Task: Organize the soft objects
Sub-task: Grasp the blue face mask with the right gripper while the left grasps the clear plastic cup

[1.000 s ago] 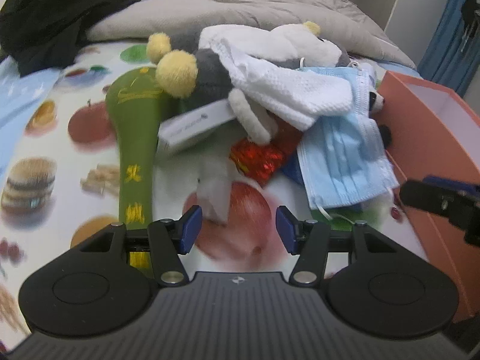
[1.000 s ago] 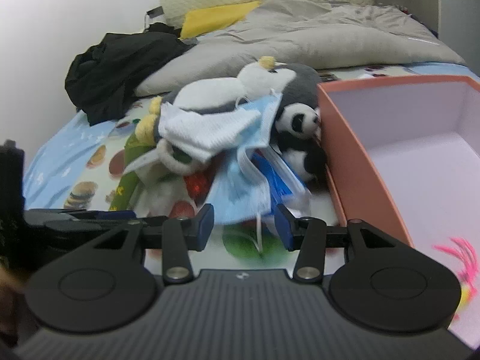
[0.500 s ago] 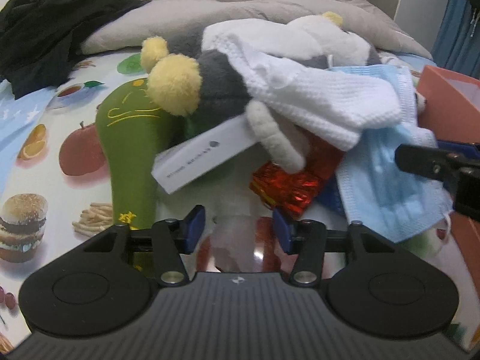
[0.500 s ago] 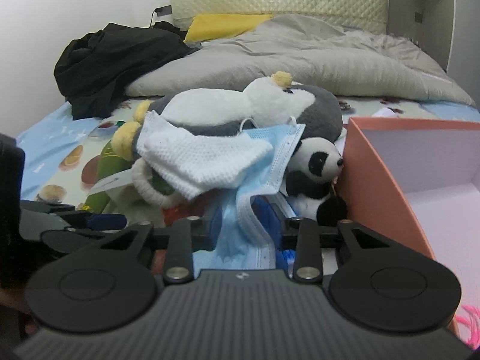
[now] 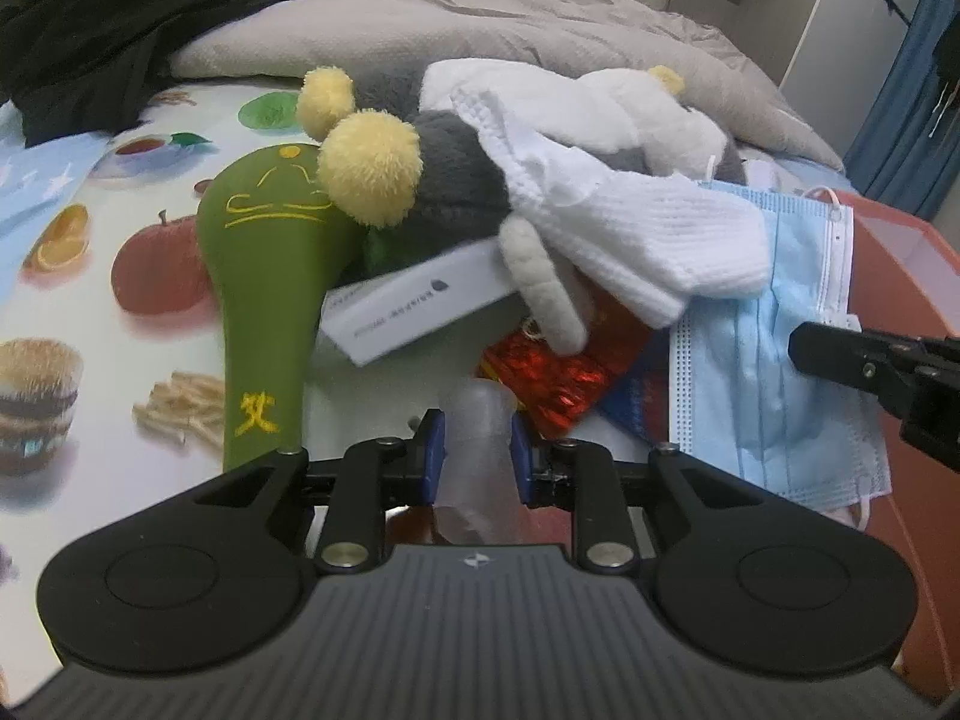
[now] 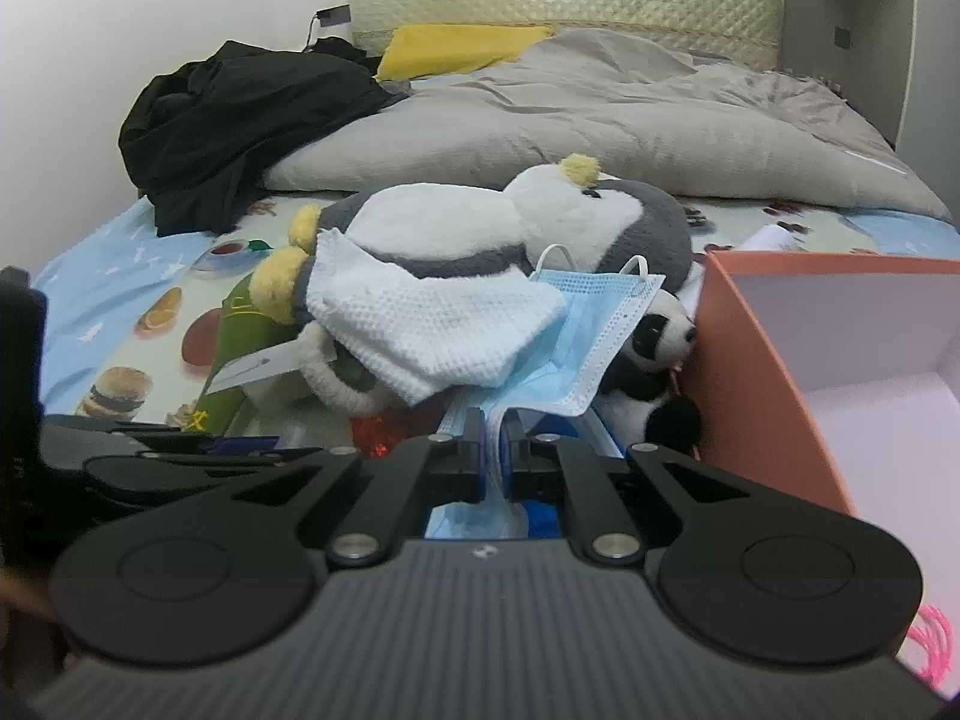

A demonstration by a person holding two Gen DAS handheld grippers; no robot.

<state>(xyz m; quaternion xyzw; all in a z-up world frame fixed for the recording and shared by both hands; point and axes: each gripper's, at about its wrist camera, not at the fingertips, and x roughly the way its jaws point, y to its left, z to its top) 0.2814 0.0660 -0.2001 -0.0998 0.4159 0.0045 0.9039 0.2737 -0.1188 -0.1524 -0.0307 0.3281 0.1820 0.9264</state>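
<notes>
Grasp step: left gripper (image 5: 475,461) just closed on translucent soft piece (image 5: 477,420) at six o'clock; right gripper (image 6: 494,450) clamped onto blue face mask (image 6: 591,324). Next: lift toward orange box (image 6: 774,348), three o'clock.

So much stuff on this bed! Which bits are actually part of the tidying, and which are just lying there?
Part of the job:
- blue face mask, pinched by the right gripper
- translucent soft piece in the left gripper
- white cloth
- penguin plush
- panda plush
- orange box

Just lying about:
- black clothing
- grey duvet
- yellow pillow
</notes>
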